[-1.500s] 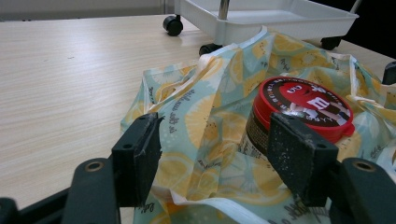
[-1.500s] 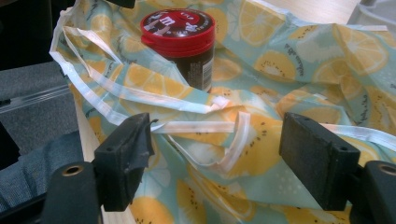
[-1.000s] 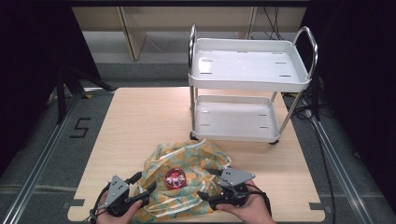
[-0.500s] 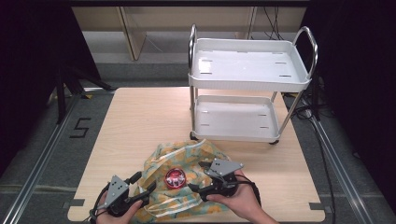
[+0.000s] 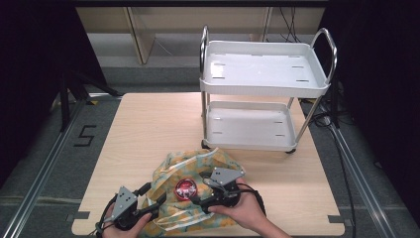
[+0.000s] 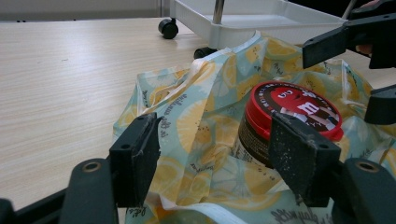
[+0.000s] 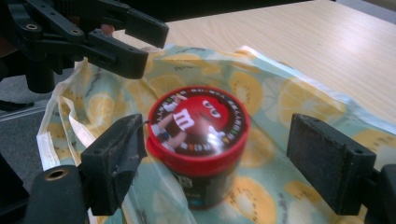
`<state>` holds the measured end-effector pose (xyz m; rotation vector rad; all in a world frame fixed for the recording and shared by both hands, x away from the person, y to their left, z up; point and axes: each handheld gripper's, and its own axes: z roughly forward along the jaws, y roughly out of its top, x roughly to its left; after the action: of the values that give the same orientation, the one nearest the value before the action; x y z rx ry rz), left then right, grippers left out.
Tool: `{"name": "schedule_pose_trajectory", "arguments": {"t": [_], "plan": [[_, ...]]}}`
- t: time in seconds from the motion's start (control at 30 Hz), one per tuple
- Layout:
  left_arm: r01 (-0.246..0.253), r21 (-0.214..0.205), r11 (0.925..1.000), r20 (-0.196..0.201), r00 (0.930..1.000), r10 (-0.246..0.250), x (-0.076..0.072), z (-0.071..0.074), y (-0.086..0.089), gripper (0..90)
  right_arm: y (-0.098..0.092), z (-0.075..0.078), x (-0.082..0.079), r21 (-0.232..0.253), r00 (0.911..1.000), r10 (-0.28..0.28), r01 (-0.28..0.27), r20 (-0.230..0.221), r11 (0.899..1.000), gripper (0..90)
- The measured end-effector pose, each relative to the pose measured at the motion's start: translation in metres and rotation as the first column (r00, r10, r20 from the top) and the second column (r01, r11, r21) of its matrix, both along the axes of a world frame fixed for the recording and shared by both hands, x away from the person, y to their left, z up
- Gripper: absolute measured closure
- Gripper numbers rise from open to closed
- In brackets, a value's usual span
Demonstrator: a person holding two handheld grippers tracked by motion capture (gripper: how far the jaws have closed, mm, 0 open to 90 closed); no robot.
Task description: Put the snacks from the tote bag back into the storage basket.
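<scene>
Since the earlier frames the right gripper point(image 5: 197, 197) has moved left, from the right side of the bag point(image 5: 198, 163) toward the jar point(image 5: 185, 189); the left gripper point(image 5: 157, 202) has kept its place. Both grippers are at the front edge of the tabletop point(image 5: 148, 129), near its middle.

From the right gripper view, the jaws stand wide open on both sides of the jar point(image 7: 198, 140); the left pad is just beside the red lid, and I cannot tell if it touches. The right pad is clearly apart from it. The jar stands upright on the lemon-print bag point(image 7: 280, 121).

From the left gripper view, the jaws are also wide open and hold nothing. One pad is low in front of the jar point(image 6: 285, 121), the other is over the bag point(image 6: 201, 121). The right gripper point(image 6: 369, 70) shows at the far side.

Behind the bag, toward the back right of the tabletop, stands a white cart point(image 5: 262, 69) with two trays.
</scene>
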<state>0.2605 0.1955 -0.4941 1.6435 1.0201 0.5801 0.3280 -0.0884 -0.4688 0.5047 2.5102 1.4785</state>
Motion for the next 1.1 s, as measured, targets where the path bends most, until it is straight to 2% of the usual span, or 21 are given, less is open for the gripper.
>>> {"name": "schedule_pose_trajectory", "arguments": {"t": [0.1,0.37,0.63,0.83,1.07,1.1], "plan": [[-0.001,0.0,1.0,0.001,1.0,0.001,0.0,0.0,0.0,33.5,0.009,-0.003,0.003,-0.015,0.9997,0.023,-0.023,-0.002,1.0,20.2],[-0.002,-0.005,1.0,-0.001,1.0,0.002,0.0,0.0,-0.001,33.5,0.023,-0.01,0.006,-0.024,0.9988,0.037,-0.037,-0.032,0.999,20.1],[0.004,-0.008,1.0,0.003,1.0,-0.004,0.0,0.0,-0.001,33.5,0.029,-0.017,0.011,-0.037,0.9981,0.029,-0.031,-0.053,0.999,18.9],[0.005,0.002,1.0,0.003,1.0,-0.005,0.0,0.0,-0.001,33.5,0.034,-0.022,0.012,-0.052,0.9987,0.03,-0.032,-0.041,0.998,19.0],[0.006,0.006,1.0,0.001,1.0,-0.006,0.0,0.0,-0.001,33.5,0.038,-0.027,0.01,-0.06,0.9972,0.031,-0.035,-0.068,0.998,20.5],[0.007,0.008,0.9999,0.0,1.0,-0.007,0.0,0.0,-0.001,33.5,0.038,-0.028,0.011,-0.062,0.9977,0.034,-0.038,-0.059,0.997,20.5]]}}
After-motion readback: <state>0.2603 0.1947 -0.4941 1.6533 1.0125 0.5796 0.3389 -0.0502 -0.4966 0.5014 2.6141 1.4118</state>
